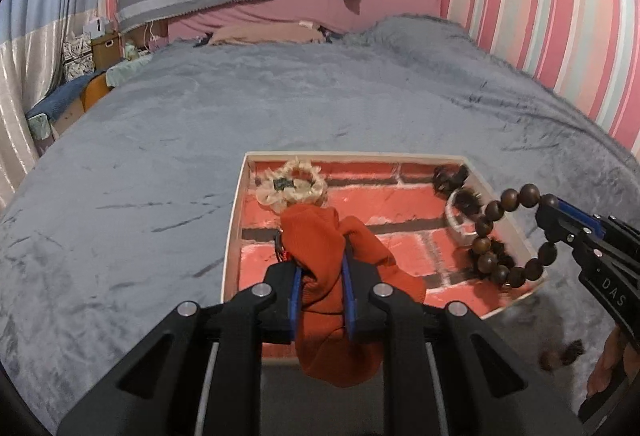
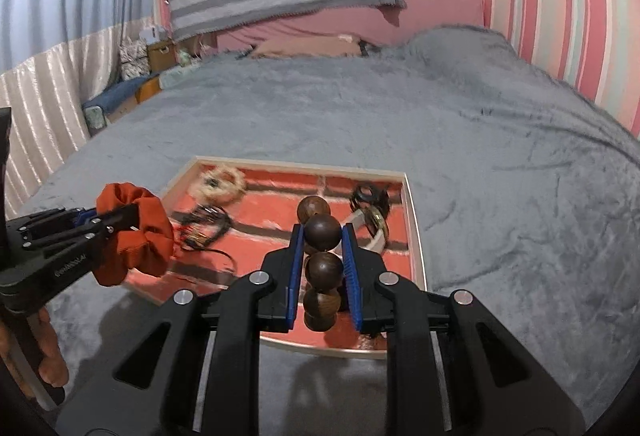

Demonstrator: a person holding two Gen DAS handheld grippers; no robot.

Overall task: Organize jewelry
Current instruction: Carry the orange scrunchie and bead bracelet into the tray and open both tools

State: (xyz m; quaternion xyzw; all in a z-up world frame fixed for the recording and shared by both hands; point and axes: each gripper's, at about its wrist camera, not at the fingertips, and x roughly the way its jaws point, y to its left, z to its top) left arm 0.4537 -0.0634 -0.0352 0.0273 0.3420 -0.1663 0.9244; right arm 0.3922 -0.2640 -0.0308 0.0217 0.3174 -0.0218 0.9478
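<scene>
My left tongs (image 1: 320,300) are clamped on the orange scrunchie (image 1: 336,260), my right tongs (image 2: 323,268) on the wooden bead bracelet (image 2: 322,264). I'm holding both over the tray (image 1: 236,228) on the bed (image 1: 160,156).

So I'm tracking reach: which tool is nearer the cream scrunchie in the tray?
Left. The left tool, gripping the orange scrunchie, sits just before the cream scrunchie; the right tool hangs across the tray.

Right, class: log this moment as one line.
left gripper: holds orange scrunchie | right gripper: holds wooden bead bracelet | both over tray
</scene>
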